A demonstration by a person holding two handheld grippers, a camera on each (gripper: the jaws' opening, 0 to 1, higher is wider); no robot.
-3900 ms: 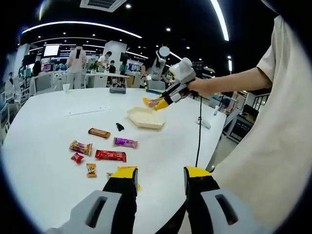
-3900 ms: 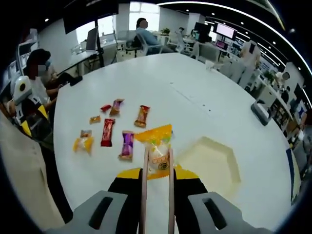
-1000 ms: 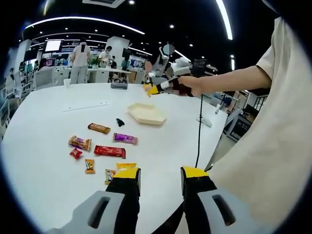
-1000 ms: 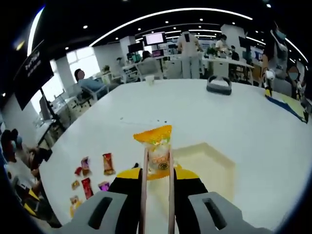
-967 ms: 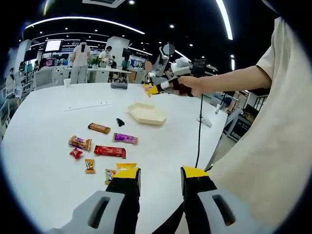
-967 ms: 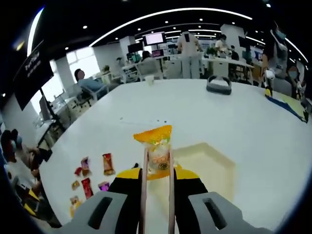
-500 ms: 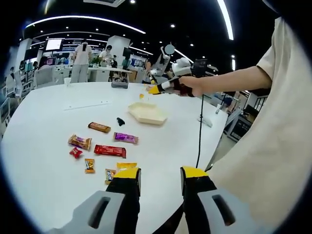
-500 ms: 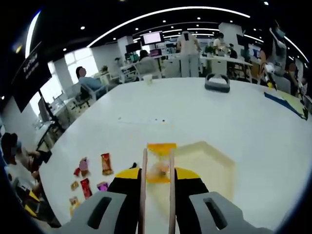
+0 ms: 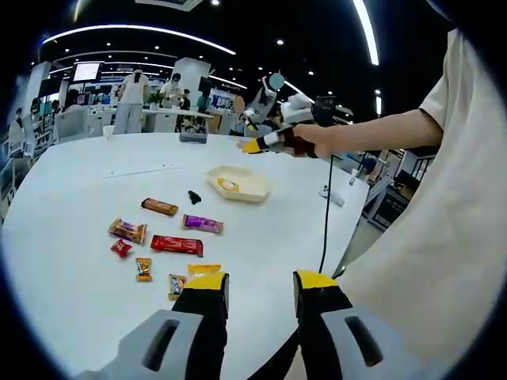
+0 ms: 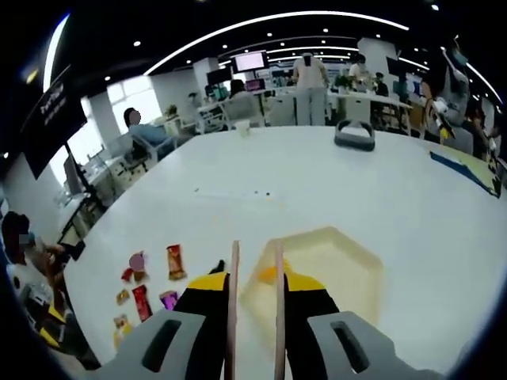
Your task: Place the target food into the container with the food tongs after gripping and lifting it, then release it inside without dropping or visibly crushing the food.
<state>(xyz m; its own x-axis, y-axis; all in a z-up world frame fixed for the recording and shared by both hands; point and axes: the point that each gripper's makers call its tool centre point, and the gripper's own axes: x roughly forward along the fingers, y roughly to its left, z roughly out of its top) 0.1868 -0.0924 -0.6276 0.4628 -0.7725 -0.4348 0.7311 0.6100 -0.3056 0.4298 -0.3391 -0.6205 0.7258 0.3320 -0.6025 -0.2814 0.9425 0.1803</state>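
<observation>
Two tong arms (image 10: 255, 273) apart, right tool (image 10: 255, 289) empty

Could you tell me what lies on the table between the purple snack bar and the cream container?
In the left gripper view, a small black object lies between the purple snack bar and the cream container; the rest is bare white table.

Desk (image 9: 95, 198): smooth white, slight sheen. Container (image 10: 333, 269): matt cream, plastic-looking. Snack wrappers (image 9: 178, 245): glossy foil. Tongs (image 10: 255, 309): pale, smooth.
</observation>
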